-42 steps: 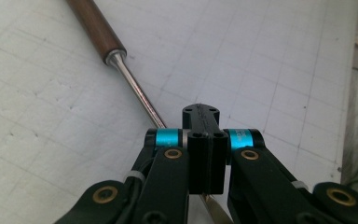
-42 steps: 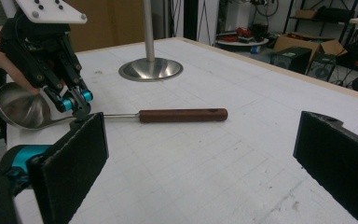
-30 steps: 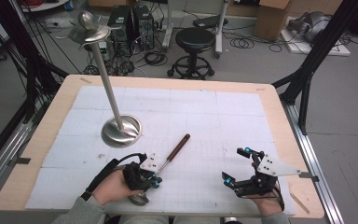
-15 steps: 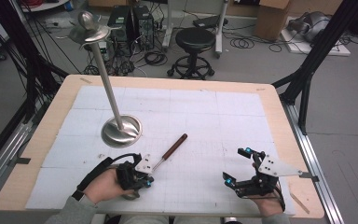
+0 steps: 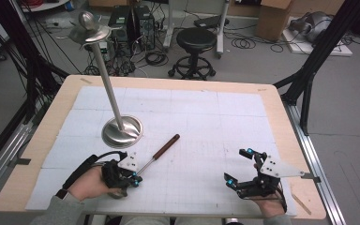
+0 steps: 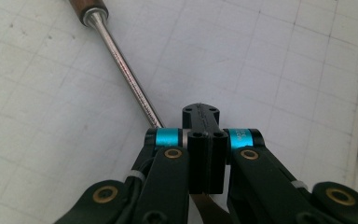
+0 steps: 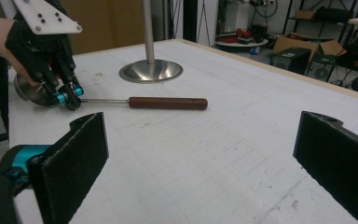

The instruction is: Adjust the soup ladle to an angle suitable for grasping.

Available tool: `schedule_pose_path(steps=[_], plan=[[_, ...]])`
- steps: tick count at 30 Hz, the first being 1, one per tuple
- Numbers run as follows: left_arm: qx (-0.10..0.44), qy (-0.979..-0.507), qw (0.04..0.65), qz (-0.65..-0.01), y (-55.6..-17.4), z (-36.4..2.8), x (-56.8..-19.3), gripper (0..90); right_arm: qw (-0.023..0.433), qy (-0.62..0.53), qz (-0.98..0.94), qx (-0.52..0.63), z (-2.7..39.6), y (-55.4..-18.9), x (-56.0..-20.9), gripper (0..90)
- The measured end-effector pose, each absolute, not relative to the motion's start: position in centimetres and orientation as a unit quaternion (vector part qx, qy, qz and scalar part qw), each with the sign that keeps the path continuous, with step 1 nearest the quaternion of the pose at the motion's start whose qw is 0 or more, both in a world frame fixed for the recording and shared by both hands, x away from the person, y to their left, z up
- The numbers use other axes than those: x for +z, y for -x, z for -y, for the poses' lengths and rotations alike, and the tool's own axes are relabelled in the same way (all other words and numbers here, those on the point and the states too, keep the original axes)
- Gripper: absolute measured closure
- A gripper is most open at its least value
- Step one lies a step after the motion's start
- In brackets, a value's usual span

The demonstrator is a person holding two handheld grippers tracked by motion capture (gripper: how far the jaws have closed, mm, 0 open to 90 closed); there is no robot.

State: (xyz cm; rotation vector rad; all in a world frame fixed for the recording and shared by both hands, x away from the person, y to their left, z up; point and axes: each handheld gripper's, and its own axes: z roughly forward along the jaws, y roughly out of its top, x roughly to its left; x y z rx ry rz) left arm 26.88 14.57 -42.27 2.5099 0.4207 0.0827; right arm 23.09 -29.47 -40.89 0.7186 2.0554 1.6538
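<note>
A ladle with a brown wooden handle (image 5: 166, 146) and a thin steel shaft (image 6: 126, 70) lies on the white gridded mat. My left gripper (image 5: 135, 180) is at the near left, shut on the shaft close to the bowl end. In the left gripper view its jaws (image 6: 204, 135) are pressed together and the shaft runs away to the upper left. The right gripper view has that gripper (image 7: 68, 99) with the round steel bowl (image 7: 30, 91) behind it and the handle (image 7: 168, 103) pointing right. My right gripper (image 5: 238, 164) rests at the near right, open with nothing between its pads (image 7: 81, 154).
A steel stand with a round base (image 5: 122, 131) and a tall pole (image 5: 105, 75) stands at the mat's left, just beyond the ladle. The wooden table rim (image 5: 300, 154) frames the mat. A stool (image 5: 196, 40) and cables lie on the floor behind.
My left hand has moved left along the near edge, and the ladle has slid left with it. The right gripper has stayed where it was.
</note>
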Motion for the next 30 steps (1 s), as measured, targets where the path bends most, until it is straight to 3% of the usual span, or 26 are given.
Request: schedule_pose_path(steps=[18,30], plan=[[0.015,-0.938,0.301,-0.170,-25.6,-20.3,-42.4,89.8,0.201,-0.260,-0.737,0.591,29.5,-23.1,-41.0,1.8],[-0.001,-0.922,0.337,-0.190,-24.5,-24.9,-42.9,89.7,0.203,-0.266,-0.734,0.591,29.8,-23.2,-41.0,1.8]])
